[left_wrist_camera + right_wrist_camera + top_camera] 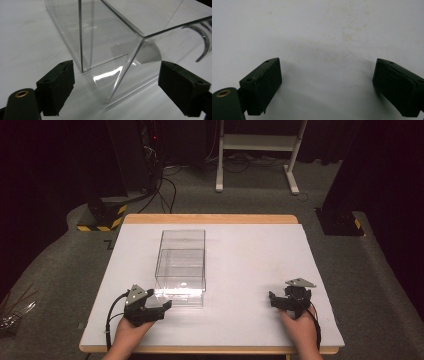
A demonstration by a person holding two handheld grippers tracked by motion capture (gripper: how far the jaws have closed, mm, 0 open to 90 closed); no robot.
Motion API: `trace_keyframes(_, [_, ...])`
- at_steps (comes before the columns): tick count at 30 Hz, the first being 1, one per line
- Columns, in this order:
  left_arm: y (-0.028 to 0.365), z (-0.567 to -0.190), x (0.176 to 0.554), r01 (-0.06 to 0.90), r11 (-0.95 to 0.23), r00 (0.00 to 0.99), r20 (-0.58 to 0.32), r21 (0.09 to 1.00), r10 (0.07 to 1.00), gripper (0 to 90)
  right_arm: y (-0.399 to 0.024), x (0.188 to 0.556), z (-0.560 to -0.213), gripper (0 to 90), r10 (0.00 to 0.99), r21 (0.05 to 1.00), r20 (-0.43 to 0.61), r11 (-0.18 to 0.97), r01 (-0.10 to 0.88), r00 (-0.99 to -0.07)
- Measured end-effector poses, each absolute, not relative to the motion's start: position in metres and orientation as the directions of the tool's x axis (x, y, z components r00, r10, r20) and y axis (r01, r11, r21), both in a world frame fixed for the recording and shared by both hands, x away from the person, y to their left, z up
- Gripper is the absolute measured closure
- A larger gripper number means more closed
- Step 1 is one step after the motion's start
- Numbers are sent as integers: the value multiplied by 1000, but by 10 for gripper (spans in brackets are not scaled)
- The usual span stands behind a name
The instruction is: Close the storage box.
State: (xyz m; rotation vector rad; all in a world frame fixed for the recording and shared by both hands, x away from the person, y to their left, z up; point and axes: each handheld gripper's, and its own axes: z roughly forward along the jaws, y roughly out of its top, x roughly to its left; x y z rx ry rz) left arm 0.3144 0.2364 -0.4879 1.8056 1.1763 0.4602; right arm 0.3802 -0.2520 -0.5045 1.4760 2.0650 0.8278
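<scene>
We see the left gripper (116, 85), jaws wide, at the near corner of a clear rectangular plastic box (181, 266), its walls hard to trace; the right gripper (327, 87) gapes over the white bench (250, 255) near its right edge.

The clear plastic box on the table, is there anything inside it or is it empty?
Empty. The clear box shows only the white table through its walls, and the left gripper view shows nothing inside its near corner.

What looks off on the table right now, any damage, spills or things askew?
Nothing is spilled or broken. The clear box sits flat and square on the white mat. Only faint yellowish stains mark the mat ahead of the open right hand-held gripper.
</scene>
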Motion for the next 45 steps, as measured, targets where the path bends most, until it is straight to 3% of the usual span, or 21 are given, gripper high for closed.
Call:
trace_keyframes(34, [227,-488,362,521,-126,412,-120,844,903,154,-252,380,-504,85,949,704,-27,240,668,-313])
trace_keyframes(45, [228,-492,372,529,-89,370,-135,844,919,215,-252,380,-504,85,950,704,-26,239,668,-312])
